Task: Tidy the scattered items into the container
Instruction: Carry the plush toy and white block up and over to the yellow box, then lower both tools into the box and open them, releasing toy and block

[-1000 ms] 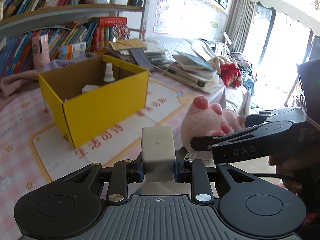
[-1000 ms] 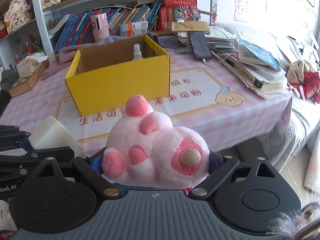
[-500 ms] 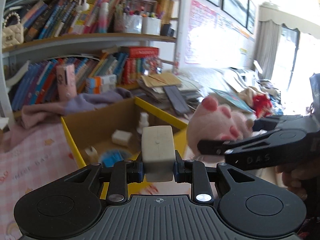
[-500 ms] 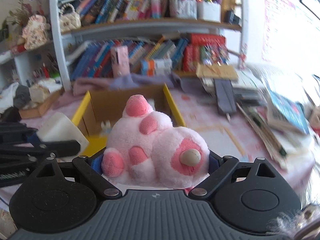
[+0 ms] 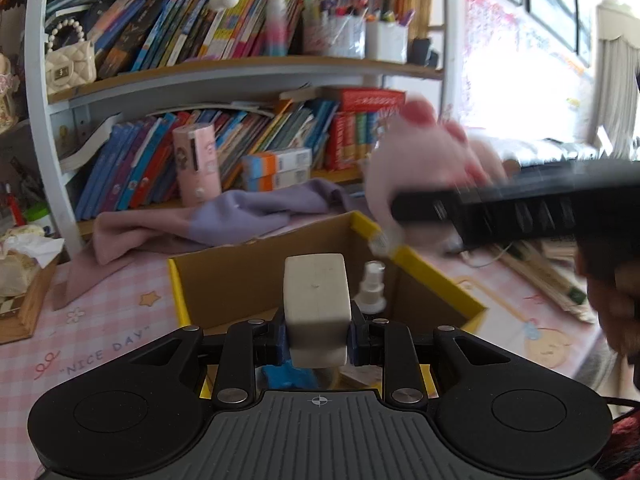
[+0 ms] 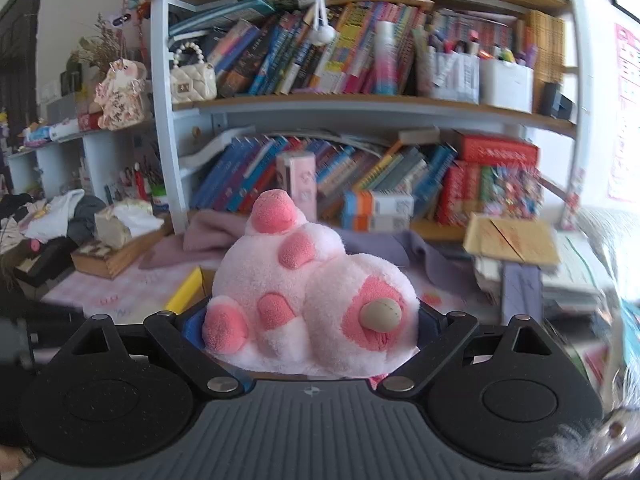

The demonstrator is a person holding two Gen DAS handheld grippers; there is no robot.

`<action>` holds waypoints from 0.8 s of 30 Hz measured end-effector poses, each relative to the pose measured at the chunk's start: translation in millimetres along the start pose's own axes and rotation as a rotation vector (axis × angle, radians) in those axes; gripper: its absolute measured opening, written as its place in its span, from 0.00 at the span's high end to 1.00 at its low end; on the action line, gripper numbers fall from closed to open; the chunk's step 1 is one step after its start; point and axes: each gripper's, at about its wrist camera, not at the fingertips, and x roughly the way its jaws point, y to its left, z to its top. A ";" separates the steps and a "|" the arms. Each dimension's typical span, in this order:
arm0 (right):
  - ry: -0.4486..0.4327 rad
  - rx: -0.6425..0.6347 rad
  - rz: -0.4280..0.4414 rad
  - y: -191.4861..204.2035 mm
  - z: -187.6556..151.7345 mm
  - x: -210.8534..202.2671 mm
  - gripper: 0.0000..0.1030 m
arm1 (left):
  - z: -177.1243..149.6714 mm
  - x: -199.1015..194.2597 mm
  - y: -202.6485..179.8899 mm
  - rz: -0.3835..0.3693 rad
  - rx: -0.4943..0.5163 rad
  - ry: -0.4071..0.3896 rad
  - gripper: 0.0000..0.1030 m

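My left gripper (image 5: pixel 317 336) is shut on a white block (image 5: pixel 316 304) and holds it over the near part of the yellow cardboard box (image 5: pixel 432 272). Inside the box stand a white spray bottle (image 5: pixel 372 286) and a blue item (image 5: pixel 288 376). My right gripper (image 6: pixel 312 328) is shut on a pink plush toy (image 6: pixel 312 304). In the left wrist view the plush (image 5: pixel 424 160) and the right gripper (image 5: pixel 500 212) are blurred, above the box's far right corner. In the right wrist view only a yellow box edge (image 6: pixel 184 290) shows.
A purple cloth (image 5: pixel 224 220) lies behind the box on the pink checked tablecloth (image 5: pixel 104 320). Full bookshelves (image 5: pixel 240 80) stand behind. A wooden tray with tissues (image 5: pixel 20 280) is at the left. Stacked books and papers (image 6: pixel 520 248) lie at the right.
Both grippers moved forward and up toward the box, holding their items. The left gripper now hangs over the box's near edge; the plush has moved above the box's far right corner.
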 end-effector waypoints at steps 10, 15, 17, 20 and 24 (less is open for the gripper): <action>0.136 -0.007 0.173 10.0 28.5 111.1 0.09 | 4.2 54.0 -13.6 0.109 0.061 0.099 0.76; 0.204 -0.024 0.219 16.6 22.5 140.4 0.09 | 3.0 72.5 -15.9 0.134 0.066 0.145 0.76; 0.233 -0.038 0.228 17.8 19.6 149.6 0.09 | 1.6 76.1 -16.5 0.138 0.064 0.157 0.76; 0.270 -0.036 0.236 17.3 16.0 161.1 0.08 | -0.8 81.7 -17.1 0.146 0.060 0.179 0.75; 0.288 -0.026 0.254 16.1 13.8 166.7 0.06 | -3.8 83.8 -19.5 0.185 0.074 0.176 0.61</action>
